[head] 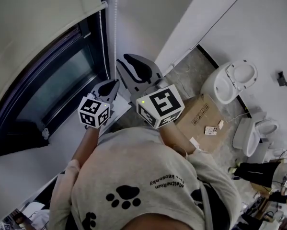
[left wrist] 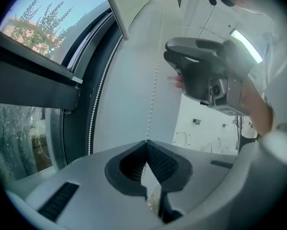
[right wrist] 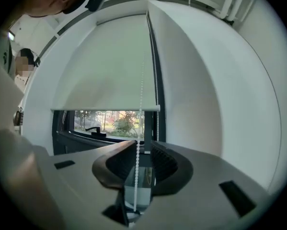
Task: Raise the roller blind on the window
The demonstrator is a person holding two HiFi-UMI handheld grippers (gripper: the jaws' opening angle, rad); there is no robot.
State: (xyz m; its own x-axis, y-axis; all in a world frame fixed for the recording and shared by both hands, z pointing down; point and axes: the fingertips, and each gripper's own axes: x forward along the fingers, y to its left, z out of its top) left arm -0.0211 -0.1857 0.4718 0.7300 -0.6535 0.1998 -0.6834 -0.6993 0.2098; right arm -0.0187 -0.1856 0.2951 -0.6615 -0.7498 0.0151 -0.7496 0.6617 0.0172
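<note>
Roller blind [right wrist: 105,61] is hanging low over the window [right wrist: 107,121], its bottom rail [right wrist: 105,109] leaving only a strip of glass showing, so most of the raise is prob. still to do. The bead chain [right wrist: 142,80] is dropping along the window's right edge, next to the white wall [right wrist: 205,80]. L tool [left wrist: 145,143] is clamping that chain w/ jaws shut on it. R tool [right wrist: 143,146] is sitting higher, jaws apart, w/ the chain running btwn its pads [right wrist: 165,162] w/o touching. Risks: R closing off-centre could let the beads skid out, and L letting go early would leave the chain swinging. Grabbing the second strand [right wrist: 156,90] might lower the blind instead, and an angled pull could jam the beads up top. Materials: tiny round white beads, likely plastic; pale matte flat fabric; slim straight rail; dark ribbed pads on smooth grey shells; dark frame [right wrist: 62,138].
</note>
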